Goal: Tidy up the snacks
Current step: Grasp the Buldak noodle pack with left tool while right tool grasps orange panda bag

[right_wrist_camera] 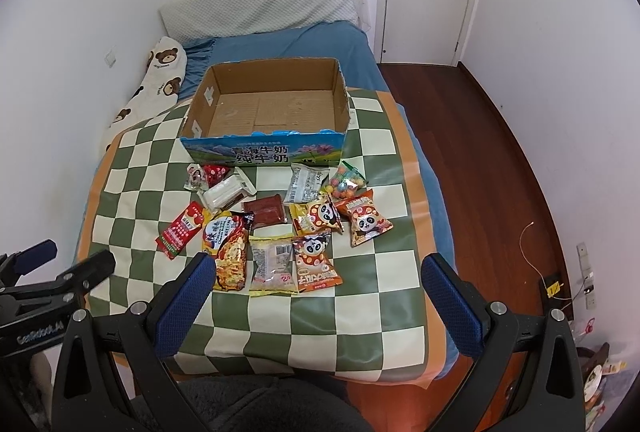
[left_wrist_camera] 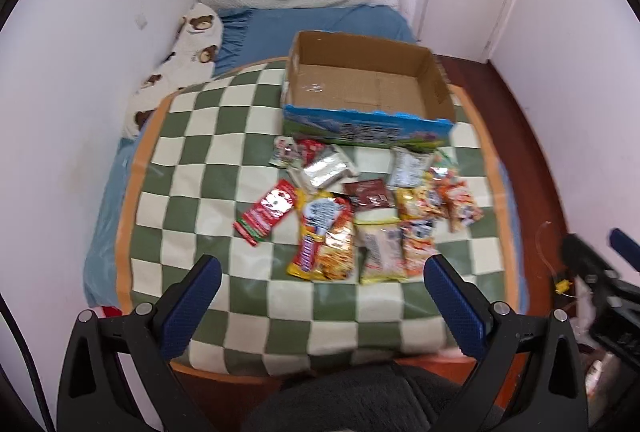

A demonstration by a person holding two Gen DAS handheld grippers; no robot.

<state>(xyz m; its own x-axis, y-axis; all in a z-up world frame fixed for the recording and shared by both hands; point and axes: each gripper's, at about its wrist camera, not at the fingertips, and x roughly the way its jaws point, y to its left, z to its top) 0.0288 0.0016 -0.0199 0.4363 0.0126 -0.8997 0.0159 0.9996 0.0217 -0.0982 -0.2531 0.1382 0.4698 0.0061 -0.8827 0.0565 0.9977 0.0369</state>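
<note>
- We see a cut-down cardboard box (right_wrist_camera: 264,112) standing on a green-and-cream checked mat (right_wrist_camera: 360,312); its inside is plain brown corrugated board, its outer front wall glossy blue print with a meadow scene and Chinese characters. Nothing lies in it.
- The snacks lie in a loose cluster on the mat just in front of the box, all in crinkly plastic or foil wrappers, several overlapping.
- We count three panda-printed bags (right_wrist_camera: 316,264), orange and yellow, puffy and roughly square.
- One long noodle packet (right_wrist_camera: 226,252), glossy yellow and red, lies at the near left of the cluster, beside a flat red sachet (right_wrist_camera: 180,232) tilted on the mat.
- One clear-fronted yellow-edged bag (right_wrist_camera: 274,264) lies between the noodle packet and the nearest panda bag.
- One dark brown flat pouch (right_wrist_camera: 266,214) sits in the middle; one silver-white label-covered pack (right_wrist_camera: 302,184) and one clear bag of coloured balls (right_wrist_camera: 346,184) lie nearer the box.
- At the far left are a white packet (right_wrist_camera: 224,192), a small red wrapper (right_wrist_camera: 216,172) and a small pale one (right_wrist_camera: 196,178).
- Our left gripper (left_wrist_camera: 320,268) hovers over the near edge of the mat, its blue textured pads (left_wrist_camera: 452,292) spread wide with nothing between them.
- Our right gripper (right_wrist_camera: 316,268) does likewise, fingers (right_wrist_camera: 448,296) wide apart and holding nothing.
- The mat covers a bed with a blue sheet (right_wrist_camera: 320,40), a quilted white pillow (right_wrist_camera: 260,8) and a bear-print cushion (right_wrist_camera: 160,80).
</note>
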